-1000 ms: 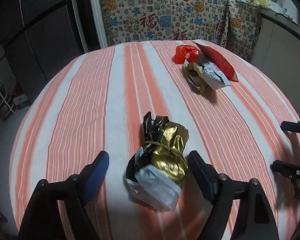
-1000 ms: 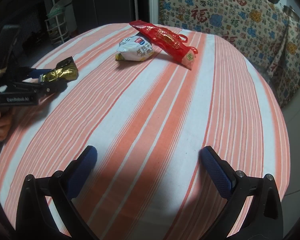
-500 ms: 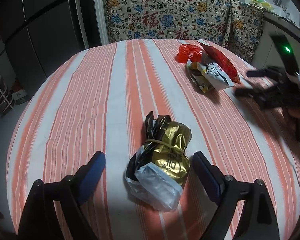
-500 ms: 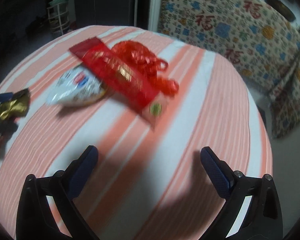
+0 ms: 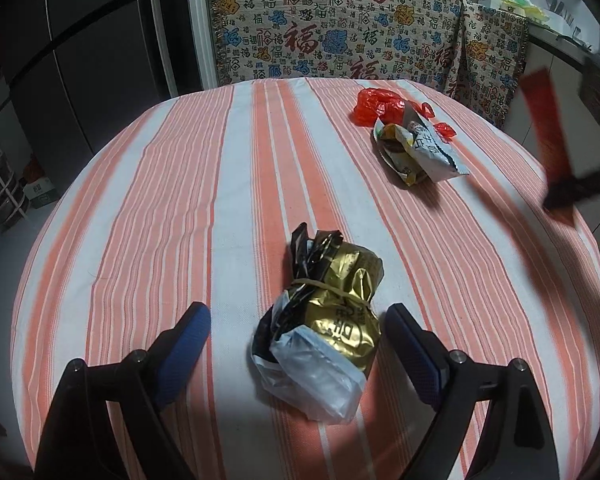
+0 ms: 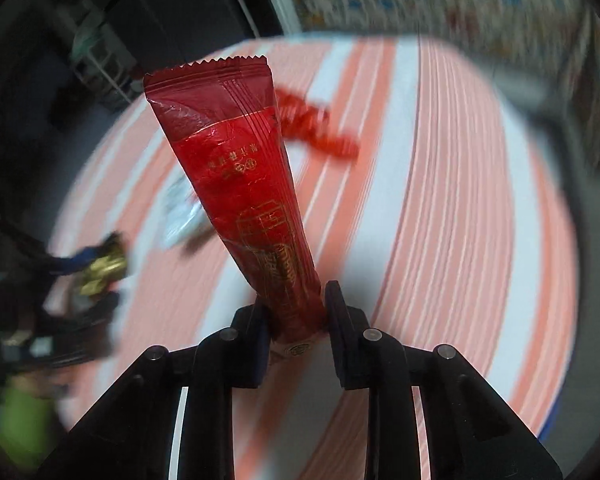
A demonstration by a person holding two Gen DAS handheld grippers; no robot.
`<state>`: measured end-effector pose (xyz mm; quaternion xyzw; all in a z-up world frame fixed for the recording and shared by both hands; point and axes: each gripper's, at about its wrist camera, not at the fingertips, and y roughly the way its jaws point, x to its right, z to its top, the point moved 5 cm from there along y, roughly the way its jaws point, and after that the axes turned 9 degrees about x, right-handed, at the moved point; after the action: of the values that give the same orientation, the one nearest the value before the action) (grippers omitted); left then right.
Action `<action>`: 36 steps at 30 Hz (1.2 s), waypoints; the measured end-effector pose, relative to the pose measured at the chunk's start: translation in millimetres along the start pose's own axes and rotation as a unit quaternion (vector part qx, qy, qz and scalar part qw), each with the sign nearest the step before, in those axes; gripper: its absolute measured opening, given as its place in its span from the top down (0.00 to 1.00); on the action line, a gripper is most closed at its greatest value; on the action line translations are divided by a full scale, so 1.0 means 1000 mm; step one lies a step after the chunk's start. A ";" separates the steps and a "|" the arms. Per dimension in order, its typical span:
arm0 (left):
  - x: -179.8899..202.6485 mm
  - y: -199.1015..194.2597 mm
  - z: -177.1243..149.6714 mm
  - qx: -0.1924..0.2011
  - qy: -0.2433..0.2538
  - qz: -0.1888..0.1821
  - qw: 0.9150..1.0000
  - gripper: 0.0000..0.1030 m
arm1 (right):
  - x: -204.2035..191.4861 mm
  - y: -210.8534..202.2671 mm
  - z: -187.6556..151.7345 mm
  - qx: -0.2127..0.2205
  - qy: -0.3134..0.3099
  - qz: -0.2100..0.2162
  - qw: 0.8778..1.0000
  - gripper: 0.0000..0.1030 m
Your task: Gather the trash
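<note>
Right gripper (image 6: 296,312) closing on a red wrapper (image 6: 240,184), held up over the table (image 6: 460,200).
Left gripper (image 5: 298,344) wide, straddling the gold bundle (image 5: 332,304); white packet (image 5: 420,152) lies far right.

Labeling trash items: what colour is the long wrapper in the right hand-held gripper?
Red with gold print; the long wrapper shows best in the right wrist view.

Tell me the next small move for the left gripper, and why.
Probably lower and close the left gripper on the gold foil bundle: its jaws stand open to either side of the bundle, which lies untouched on the striped tablecloth. The right gripper is closing on the long red wrapper.
</note>
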<state>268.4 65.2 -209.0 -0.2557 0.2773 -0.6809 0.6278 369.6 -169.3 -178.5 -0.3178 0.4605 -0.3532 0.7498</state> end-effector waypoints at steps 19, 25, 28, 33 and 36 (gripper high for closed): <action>0.000 0.000 0.000 0.000 -0.001 0.000 1.000 0.11 | -0.014 0.021 -0.051 0.194 -0.133 -0.113 0.965 0.15; 0.000 0.000 -0.001 0.001 -0.001 -0.001 1.000 0.11 | 0.002 0.016 -0.049 0.203 -0.064 -0.153 0.965 0.15; 0.000 0.000 -0.001 0.001 -0.001 -0.001 1.000 0.11 | -0.006 0.017 -0.054 0.177 -0.069 -0.179 0.965 0.13; 0.000 0.000 -0.001 0.001 -0.001 -0.001 1.000 0.11 | -0.009 0.022 -0.049 0.160 -0.078 -0.193 0.965 0.17; 0.001 0.000 -0.001 0.001 -0.001 -0.001 1.000 0.11 | -0.010 0.015 -0.055 0.143 -0.094 -0.197 0.965 0.51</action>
<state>268.1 64.4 -209.8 -0.2563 0.2758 -0.6812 0.6279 319.5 -161.0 -206.0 -0.3241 0.2608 -0.5247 0.7427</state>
